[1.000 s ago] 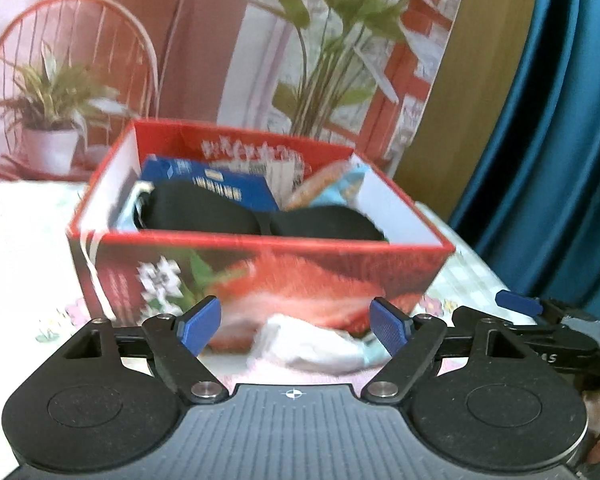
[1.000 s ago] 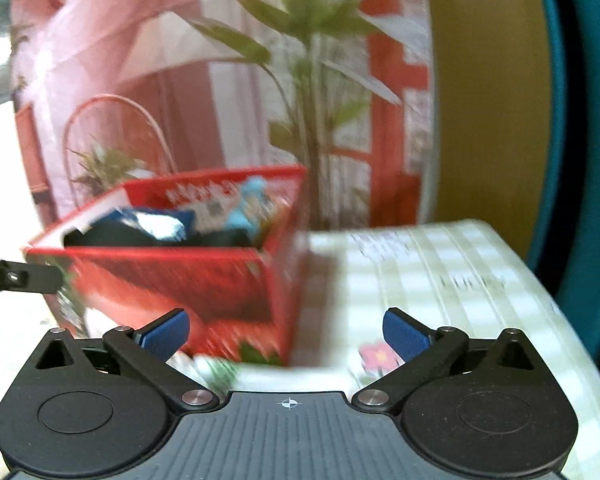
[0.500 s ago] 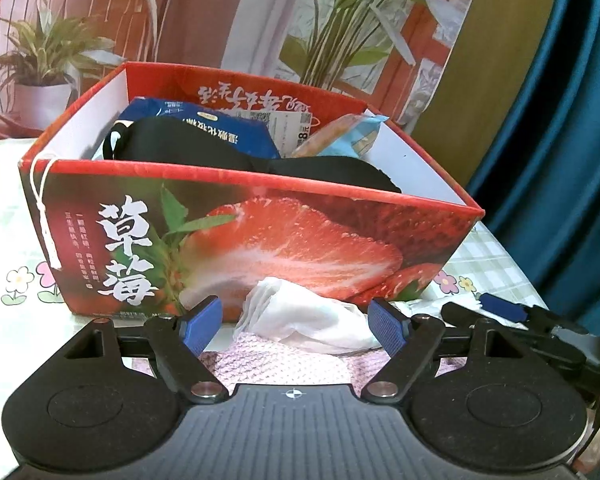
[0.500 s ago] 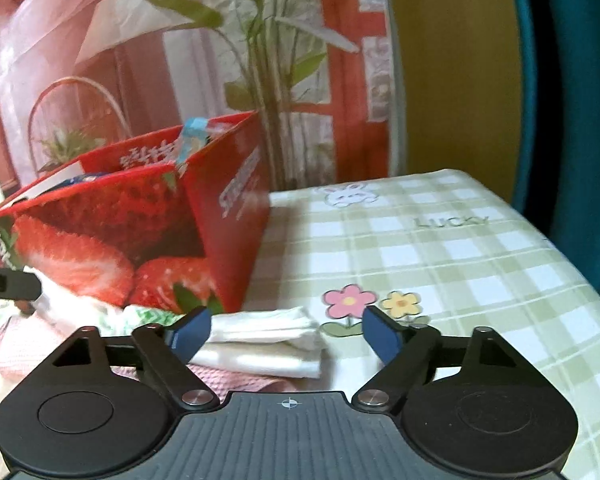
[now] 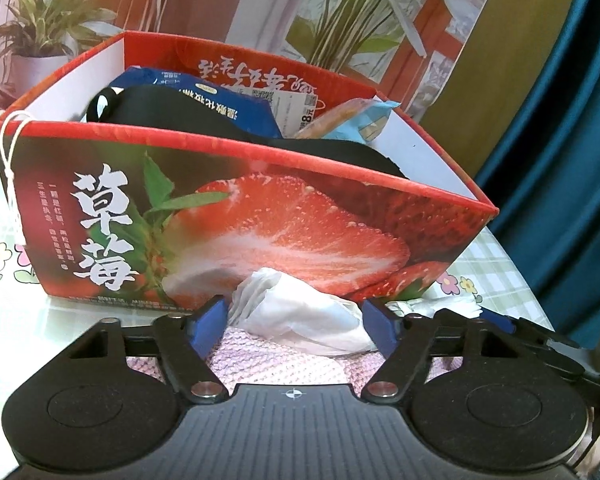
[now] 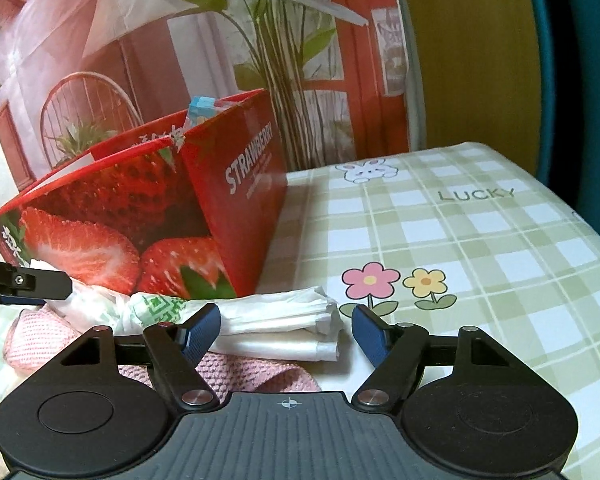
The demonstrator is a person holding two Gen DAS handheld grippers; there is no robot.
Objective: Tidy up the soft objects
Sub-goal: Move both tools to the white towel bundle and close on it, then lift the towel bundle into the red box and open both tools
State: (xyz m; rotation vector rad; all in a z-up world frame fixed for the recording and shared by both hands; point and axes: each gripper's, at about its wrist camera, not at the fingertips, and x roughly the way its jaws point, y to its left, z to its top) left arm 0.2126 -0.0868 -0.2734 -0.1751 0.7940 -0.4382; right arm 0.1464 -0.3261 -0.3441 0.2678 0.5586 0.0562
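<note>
A red strawberry box stands on the table; it also shows in the right wrist view. It holds a black soft item, a blue packet and a light blue packet. In front of it lie a crumpled white tissue, a pink knitted cloth and a white tissue pack. My left gripper is open around the crumpled tissue. My right gripper is open around the end of the tissue pack, over the pink cloth.
The table has a green checked cloth with flowers. A printed backdrop with plants stands behind the box. A teal curtain hangs at the right. The left gripper's finger shows at the left edge of the right wrist view.
Both grippers have dropped lower and moved in toward the soft items in front of the box. The tissue and the tissue pack now lie between their open fingers.
</note>
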